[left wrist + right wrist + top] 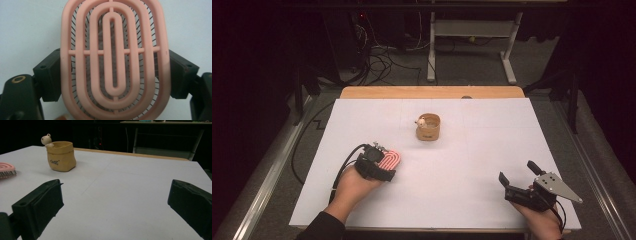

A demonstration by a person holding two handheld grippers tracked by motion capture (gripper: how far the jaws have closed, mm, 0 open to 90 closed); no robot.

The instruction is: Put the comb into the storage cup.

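A pink oval brush (115, 53) with ridged loops and dark bristles under it lies low over the white sheet (462, 150), left of centre. My left gripper (384, 162) is shut on it, one black jaw pressed against each long side. The brush (390, 160) sticks out forward from the hand. Its end also shows at the left of the right gripper view (7, 170). A tan pot (428, 127) with a small bear figure on its rim stands mid-table, seen upright in the right gripper view (61, 156). My right gripper (518, 171) rests near the front right, open, with nothing between its jaws (115, 195).
The white sheet covers a wooden table whose far edge (432, 92) shows bare. Beyond it stand a desk frame's legs (431, 50) and loose cables (382, 65) on the floor. A black cable (343, 167) trails from the left gripper.
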